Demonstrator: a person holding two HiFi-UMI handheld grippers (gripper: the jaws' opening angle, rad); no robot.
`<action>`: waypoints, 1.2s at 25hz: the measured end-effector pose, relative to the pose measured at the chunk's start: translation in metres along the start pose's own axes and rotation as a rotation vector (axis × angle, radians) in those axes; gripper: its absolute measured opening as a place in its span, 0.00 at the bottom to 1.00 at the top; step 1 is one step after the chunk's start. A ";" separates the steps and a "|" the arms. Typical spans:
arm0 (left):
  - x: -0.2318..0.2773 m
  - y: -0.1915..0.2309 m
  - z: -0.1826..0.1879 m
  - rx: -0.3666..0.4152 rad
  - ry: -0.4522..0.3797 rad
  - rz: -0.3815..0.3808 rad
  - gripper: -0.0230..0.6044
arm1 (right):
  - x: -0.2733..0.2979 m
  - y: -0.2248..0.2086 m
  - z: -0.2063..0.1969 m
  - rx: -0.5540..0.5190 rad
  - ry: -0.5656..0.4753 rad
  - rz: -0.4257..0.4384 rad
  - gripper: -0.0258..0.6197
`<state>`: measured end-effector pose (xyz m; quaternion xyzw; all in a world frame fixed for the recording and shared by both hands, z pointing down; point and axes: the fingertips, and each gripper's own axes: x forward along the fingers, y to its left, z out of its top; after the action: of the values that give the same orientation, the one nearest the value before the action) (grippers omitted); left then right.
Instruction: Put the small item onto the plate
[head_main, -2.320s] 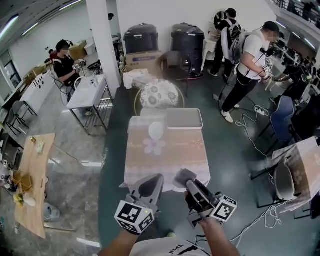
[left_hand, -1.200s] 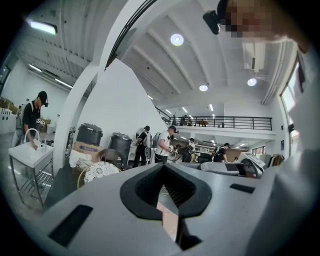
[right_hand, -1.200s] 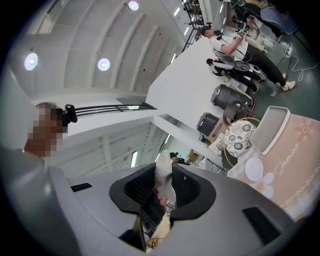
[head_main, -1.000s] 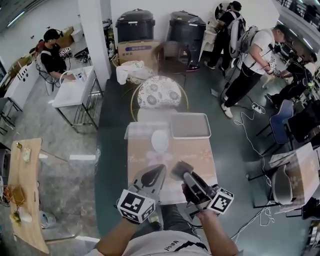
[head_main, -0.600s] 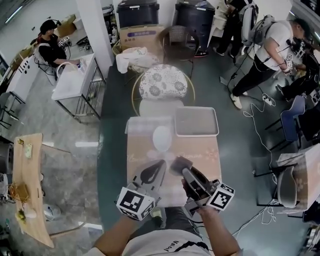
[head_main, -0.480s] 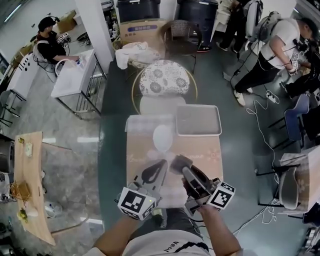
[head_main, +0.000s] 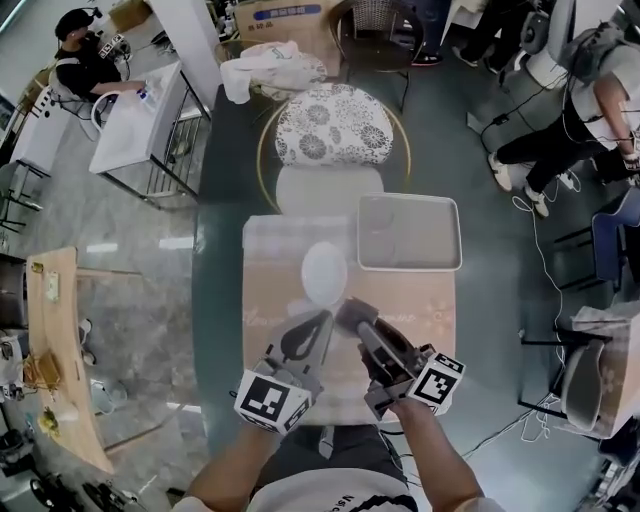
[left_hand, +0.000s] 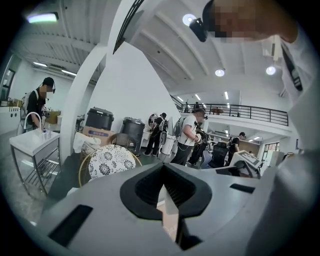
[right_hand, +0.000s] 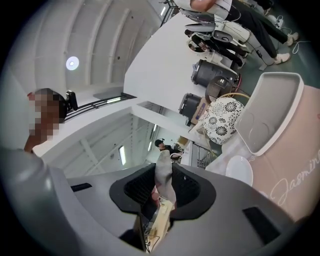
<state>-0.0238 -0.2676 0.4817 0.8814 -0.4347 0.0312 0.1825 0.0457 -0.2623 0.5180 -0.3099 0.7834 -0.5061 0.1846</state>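
A white plate (head_main: 324, 272) lies at the middle of a table with a pink cloth (head_main: 430, 310); the right gripper view shows the plate (right_hand: 239, 170) ahead and to the right. My right gripper (head_main: 352, 313) hovers over the table just in front of the plate, shut on a small pale grey item (right_hand: 163, 176) that sticks up between its pads. Beside it on the left, my left gripper (head_main: 324, 320) is shut, its tips meeting in a point with nothing between them (left_hand: 164, 187).
A grey tray (head_main: 409, 232) sits on the table's far right corner. Behind the table stands a chair with a flowered cushion (head_main: 332, 123). People stand at the far right (head_main: 580, 100), with cables on the floor. A wooden table (head_main: 55, 350) is at the left.
Both grippers have come forward and down over the near half of the table, side by side. The table and plate are now closer in view. The grey item stays in the right gripper.
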 end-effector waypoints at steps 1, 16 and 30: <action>0.005 0.003 -0.005 -0.006 0.006 0.004 0.05 | 0.003 -0.009 0.000 0.009 0.006 -0.009 0.20; 0.064 0.044 -0.073 -0.086 0.090 0.039 0.05 | 0.035 -0.133 -0.028 0.081 0.107 -0.158 0.20; 0.068 0.064 -0.113 -0.133 0.149 0.083 0.05 | 0.045 -0.208 -0.066 0.092 0.193 -0.315 0.20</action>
<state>-0.0198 -0.3145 0.6203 0.8439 -0.4571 0.0753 0.2708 0.0342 -0.3094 0.7356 -0.3699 0.7155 -0.5912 0.0409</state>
